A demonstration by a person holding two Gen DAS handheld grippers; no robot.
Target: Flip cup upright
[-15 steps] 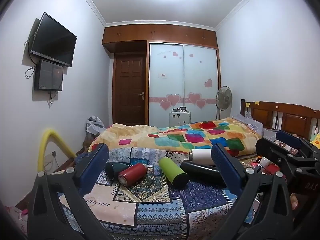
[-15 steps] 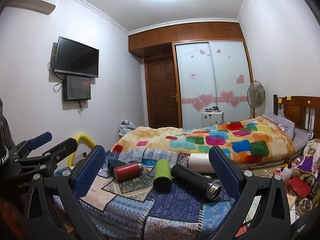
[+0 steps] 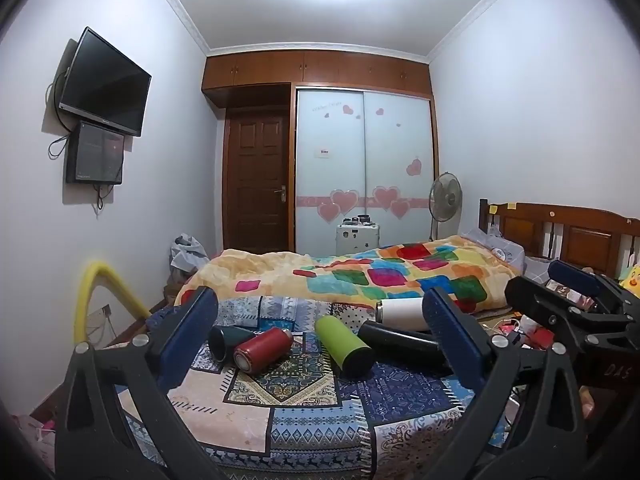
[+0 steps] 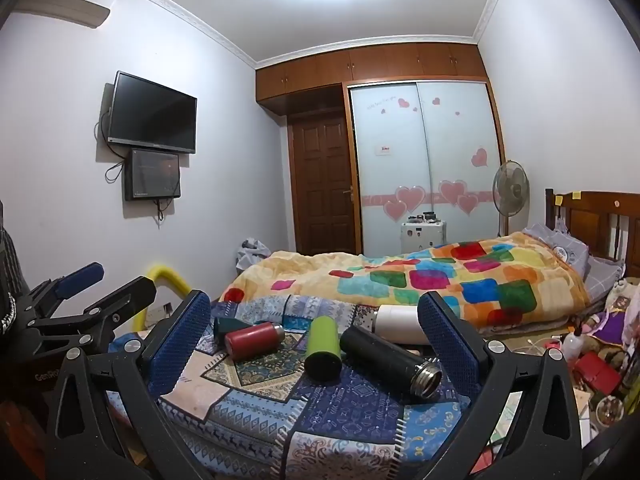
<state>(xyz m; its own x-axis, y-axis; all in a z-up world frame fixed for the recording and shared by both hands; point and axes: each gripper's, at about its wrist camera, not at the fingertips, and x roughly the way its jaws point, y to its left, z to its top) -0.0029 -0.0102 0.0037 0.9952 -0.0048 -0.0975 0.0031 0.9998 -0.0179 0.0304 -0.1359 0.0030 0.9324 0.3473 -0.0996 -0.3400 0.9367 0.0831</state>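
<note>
Several cups lie on their sides on a patterned cloth [image 3: 304, 420]: a dark teal cup [image 3: 226, 342], a red cup [image 3: 262, 349], a green cup [image 3: 344, 346], a black cup [image 3: 400, 343] and a white cup [image 3: 400, 312]. The right wrist view shows them too: teal [image 4: 230, 326], red [image 4: 252, 340], green [image 4: 323, 347], black [image 4: 390, 356], white [image 4: 400, 324]. My left gripper [image 3: 320, 340] is open and empty, short of the cups. My right gripper [image 4: 314, 338] is open and empty, also short of them. Each gripper shows at the edge of the other's view.
A bed with a colourful quilt [image 3: 384, 276] lies behind the cloth. A yellow curved tube [image 3: 96, 296] stands at the left by the wall. Clutter [image 4: 592, 364] lies on the floor at the right. A fan [image 3: 445, 200] and wardrobe stand at the back.
</note>
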